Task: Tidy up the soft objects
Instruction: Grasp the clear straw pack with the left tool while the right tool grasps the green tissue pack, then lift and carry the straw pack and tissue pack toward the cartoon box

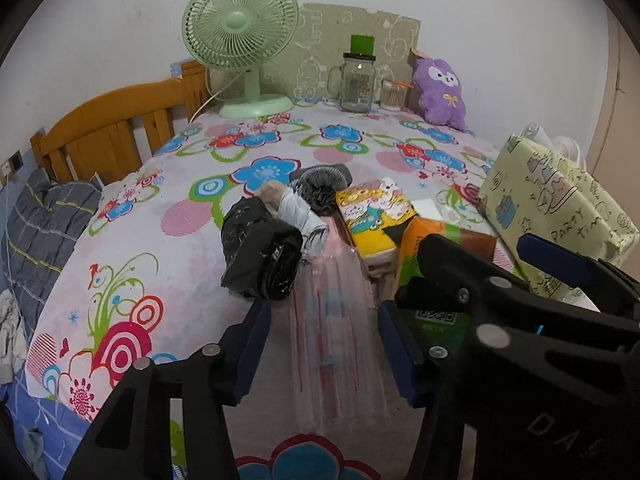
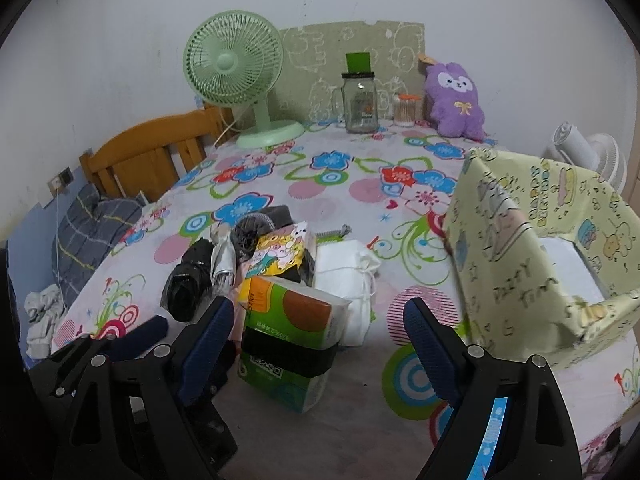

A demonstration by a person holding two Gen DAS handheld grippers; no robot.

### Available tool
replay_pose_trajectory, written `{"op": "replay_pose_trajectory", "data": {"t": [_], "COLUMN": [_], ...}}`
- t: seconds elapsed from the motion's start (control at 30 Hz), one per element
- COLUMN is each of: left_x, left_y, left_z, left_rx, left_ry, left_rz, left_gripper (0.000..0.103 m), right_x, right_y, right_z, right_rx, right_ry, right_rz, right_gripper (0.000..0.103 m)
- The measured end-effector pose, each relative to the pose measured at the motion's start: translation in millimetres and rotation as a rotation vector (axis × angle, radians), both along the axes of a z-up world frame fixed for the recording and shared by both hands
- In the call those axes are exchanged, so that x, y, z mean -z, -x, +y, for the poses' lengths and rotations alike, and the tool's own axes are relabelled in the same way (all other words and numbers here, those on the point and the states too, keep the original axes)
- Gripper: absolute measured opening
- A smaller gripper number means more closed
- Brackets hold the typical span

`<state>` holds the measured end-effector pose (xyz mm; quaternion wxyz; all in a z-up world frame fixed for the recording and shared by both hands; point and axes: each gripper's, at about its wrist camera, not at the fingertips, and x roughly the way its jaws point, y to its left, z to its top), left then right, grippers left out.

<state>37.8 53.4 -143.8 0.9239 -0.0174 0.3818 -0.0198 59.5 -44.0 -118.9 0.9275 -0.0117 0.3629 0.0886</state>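
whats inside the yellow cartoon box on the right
In the right wrist view the open box shows only something flat and white at the bottom. Its front wall hides the rest, so anything lower or nearer cannot be seen.

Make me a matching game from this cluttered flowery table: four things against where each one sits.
Things:
1. pale green desk fan
2. purple plush rabbit
3. clear glass jar with green lid
4. green and orange tissue pack

Places:
A. back right corner
B. nearest, between the right gripper's open jaws
C. back left, by the wooden headboard
D. back middle

Pairs: 1-C, 2-A, 3-D, 4-B
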Motion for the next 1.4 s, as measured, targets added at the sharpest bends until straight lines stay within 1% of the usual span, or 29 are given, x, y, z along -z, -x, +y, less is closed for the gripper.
{"op": "replay_pose_trajectory", "data": {"t": [0.1, 0.17, 0.23, 0.33, 0.4, 0.43, 0.57, 0.67, 1.13, 1.4], "left_x": [3.3, 5.7, 7.7, 9.2, 7.7, 6.7, 2.5, -2.3, -33.1, -59.6], "left_y": [-1.0, -1.9, -3.4, -5.3, -5.0, -4.4, -2.7, -1.6, -3.0, -3.6], "left_z": [-0.4, -0.7, -0.9, 0.3, 1.5, 1.5, -1.8, -5.2, -20.0, -29.9], "left_rx": [0.002, 0.009, 0.014, 0.014, 0.015, 0.016, 0.026, 0.034, 0.039, 0.048], "left_ry": [0.000, 0.006, 0.013, 0.021, 0.030, 0.031, 0.023, 0.021, 0.018, 0.017], "left_rz": [0.008, 0.015, 0.024, 0.031, 0.029, 0.026, 0.019, 0.014, -0.045, -0.095], "left_gripper": [0.052, 0.047, 0.042, 0.036, 0.033, 0.032, 0.029, 0.029, 0.029, 0.029], "right_x": [5.4, 9.1, 13.2, 20.1, 23.0, 23.6, 22.9, 20.1, -15.2, -45.3], "right_y": [-3.1, -5.5, -7.7, -10.4, -11.0, -11.3, -11.0, -10.3, -5.1, -2.6], "right_z": [4.0, 6.2, 8.4, 11.4, 12.3, 12.2, 11.1, 8.4, -7.2, -14.8], "right_rx": [-0.007, -0.009, -0.014, -0.021, -0.023, -0.023, -0.016, -0.013, 0.004, 0.022], "right_ry": [0.005, 0.007, 0.010, 0.013, 0.007, 0.002, -0.011, -0.030, -0.044, -0.030], "right_rz": [0.019, 0.029, 0.043, 0.072, 0.086, 0.089, 0.097, 0.100, 0.042, -0.014], "right_gripper": [0.085, 0.084, 0.081, 0.073, 0.063, 0.060, 0.052, 0.049, 0.046, 0.046]}}
